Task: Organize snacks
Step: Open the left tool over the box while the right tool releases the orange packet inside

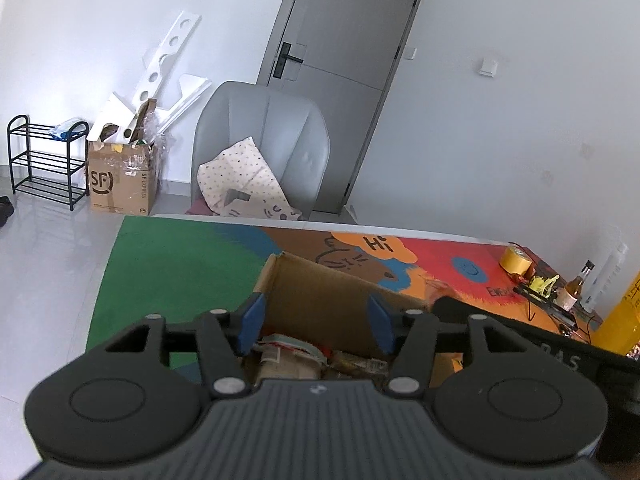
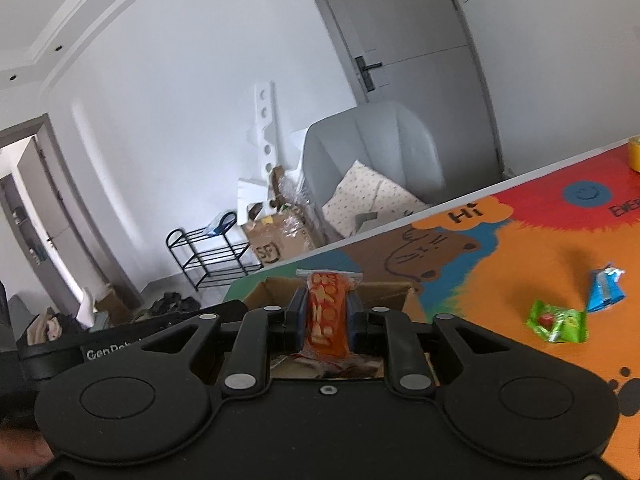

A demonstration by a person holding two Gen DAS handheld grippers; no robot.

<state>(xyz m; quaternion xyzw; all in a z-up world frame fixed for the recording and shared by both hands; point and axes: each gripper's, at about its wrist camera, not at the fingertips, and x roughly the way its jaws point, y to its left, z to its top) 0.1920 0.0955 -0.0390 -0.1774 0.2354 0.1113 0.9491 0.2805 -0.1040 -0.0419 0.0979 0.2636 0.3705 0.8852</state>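
Observation:
An open cardboard box [image 1: 320, 296] stands on the colourful table mat and holds several snack packets [image 1: 288, 350]. My left gripper [image 1: 314, 318] is open and empty, its blue pads just above the box opening. My right gripper [image 2: 323, 312] is shut on an orange snack packet [image 2: 326, 314], held upright over the same box [image 2: 394, 294]. A green snack packet [image 2: 558, 322] and a blue snack packet [image 2: 604, 290] lie on the mat to the right of the box.
A yellow tape roll [image 1: 516, 260], a small bottle [image 1: 578, 284] and cluttered items sit at the table's far right. A grey armchair [image 1: 264, 136] with a cushion stands behind the table. A yellow object [image 1: 624, 316] is at the right edge.

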